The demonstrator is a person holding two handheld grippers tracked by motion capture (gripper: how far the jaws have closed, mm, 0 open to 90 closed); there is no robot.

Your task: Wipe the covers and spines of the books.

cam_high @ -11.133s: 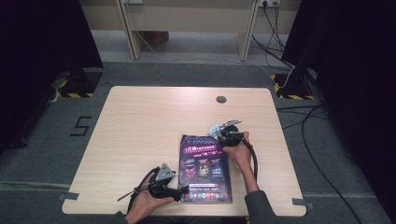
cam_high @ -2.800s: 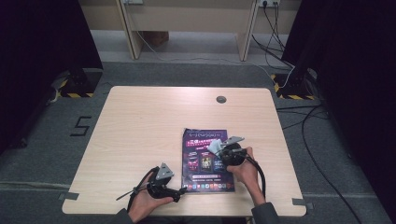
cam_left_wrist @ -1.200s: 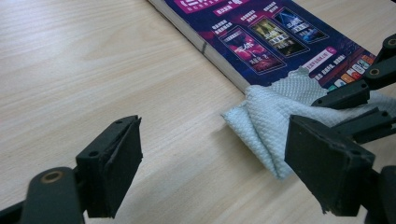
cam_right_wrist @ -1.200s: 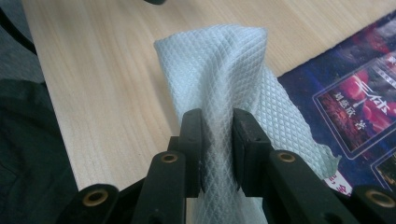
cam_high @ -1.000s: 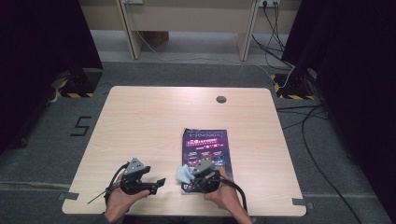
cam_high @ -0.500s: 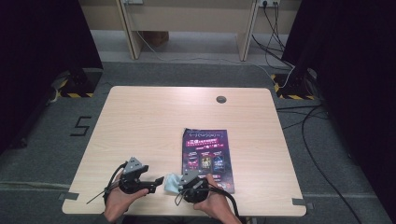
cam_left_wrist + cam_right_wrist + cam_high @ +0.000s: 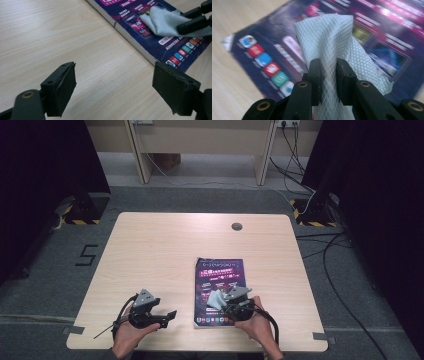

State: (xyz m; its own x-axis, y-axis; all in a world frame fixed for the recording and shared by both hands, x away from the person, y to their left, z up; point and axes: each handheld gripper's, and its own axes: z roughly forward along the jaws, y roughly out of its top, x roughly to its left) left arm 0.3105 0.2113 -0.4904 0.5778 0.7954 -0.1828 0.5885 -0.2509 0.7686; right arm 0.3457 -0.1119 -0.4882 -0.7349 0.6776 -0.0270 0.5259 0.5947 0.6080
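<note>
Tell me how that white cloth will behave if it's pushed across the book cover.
The white cloth probably stays floppy: it bunches and folds where the right gripper pinches it. Its woven texture likely drags rather than slips on the glossy book. It looks light, so it should trail easily.

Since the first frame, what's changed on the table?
The right hand-held gripper, shut on the white cloth, went from the magazine's far right down across the cover, off its near-left edge, and is back on the lower cover. The left hand-held gripper shifted left, jaws open. The magazine stayed put.
</note>
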